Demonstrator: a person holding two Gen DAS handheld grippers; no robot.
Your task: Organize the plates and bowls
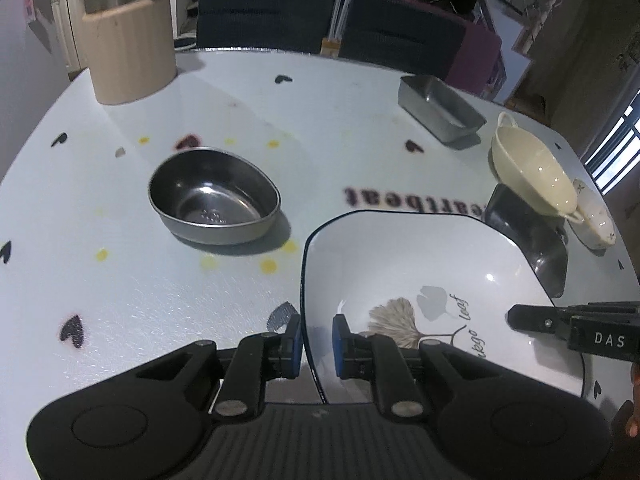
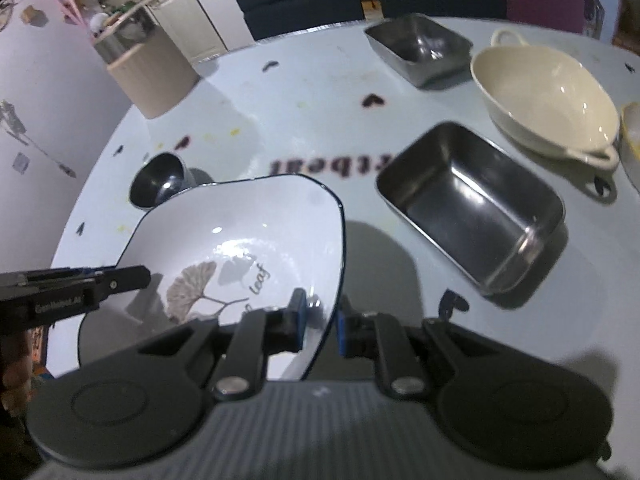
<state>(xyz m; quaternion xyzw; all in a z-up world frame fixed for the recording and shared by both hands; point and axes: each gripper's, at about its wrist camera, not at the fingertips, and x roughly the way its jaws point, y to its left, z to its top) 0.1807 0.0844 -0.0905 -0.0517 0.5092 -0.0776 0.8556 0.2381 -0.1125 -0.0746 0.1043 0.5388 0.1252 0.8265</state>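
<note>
A white square plate (image 1: pixel 420 264) with a dark rim and a ginkgo-leaf print hangs a little above the table, held from both sides. My left gripper (image 1: pixel 316 344) is shut on its left rim, one blue pad on each side of the edge. My right gripper (image 2: pixel 322 326) is shut on the opposite rim of the plate (image 2: pixel 240 232). A finger (image 1: pixel 532 320) of the right gripper shows over the plate's right side in the left wrist view. The plate's shadow falls on the table beside a steel rectangular dish (image 2: pixel 472 204).
An oval steel bowl (image 1: pixel 214 200) stands left of the plate. A cream two-handled bowl (image 2: pixel 548 100), a small patterned bowl (image 1: pixel 594 216) and a second steel tray (image 2: pixel 416 46) lie toward the far right. A beige canister (image 1: pixel 128 52) stands at the far left, with dark chairs (image 1: pixel 264 12) behind the table.
</note>
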